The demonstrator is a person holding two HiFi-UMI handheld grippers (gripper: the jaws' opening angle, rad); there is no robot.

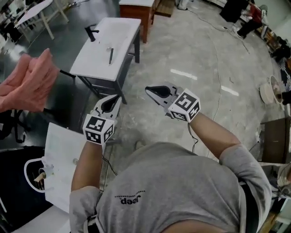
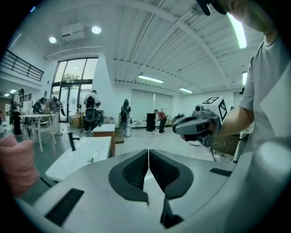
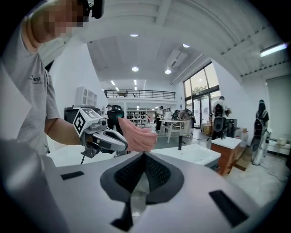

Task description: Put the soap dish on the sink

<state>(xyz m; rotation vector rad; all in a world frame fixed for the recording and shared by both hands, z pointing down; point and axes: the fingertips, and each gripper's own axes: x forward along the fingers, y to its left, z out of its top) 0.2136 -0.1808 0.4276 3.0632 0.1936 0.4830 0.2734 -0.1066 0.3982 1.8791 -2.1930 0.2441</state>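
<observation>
1. Head view: I stand on a grey concrete floor (image 1: pixel 195 54). The white sink (image 1: pixel 107 48) sits ahead on dark legs, with a black tap (image 1: pixel 91 32) at its far left corner and a thin dark thing on its top that I cannot identify.
2. A white worktop (image 1: pixel 63 154) lies at my lower left, just beside my left arm, and a wooden cabinet (image 1: pixel 136 11) stands behind the sink.
3. My left hand-held gripper (image 1: pixel 109 103) and right hand-held gripper (image 1: pixel 157 92) hang in the air over bare floor, near each other and short of the sink's near edge.
4. Another person's hand (image 1: pixel 25 82) reaches in at the left edge.
5. Open floor spreads to the right of the sink.
6. Left gripper view: my left hand-held gripper (image 2: pixel 148 152) has its jaws pressed together, empty. The sink (image 2: pixel 82 154) lies ahead to the left with its tap (image 2: pixel 71 140) upright. The right hand-held gripper (image 2: pixel 182 127) floats at the upper right. The hall beyond is wide, with tall windows and people well away.
7. Right gripper view: my right hand-held gripper (image 3: pixel 144 157) is also closed on nothing. The sink (image 3: pixel 191 154) is ahead to the right, and the other person's hand (image 3: pixel 136 134) is just beyond my jaw tips.
8. I cannot tell where the soap dish is in any view.
</observation>
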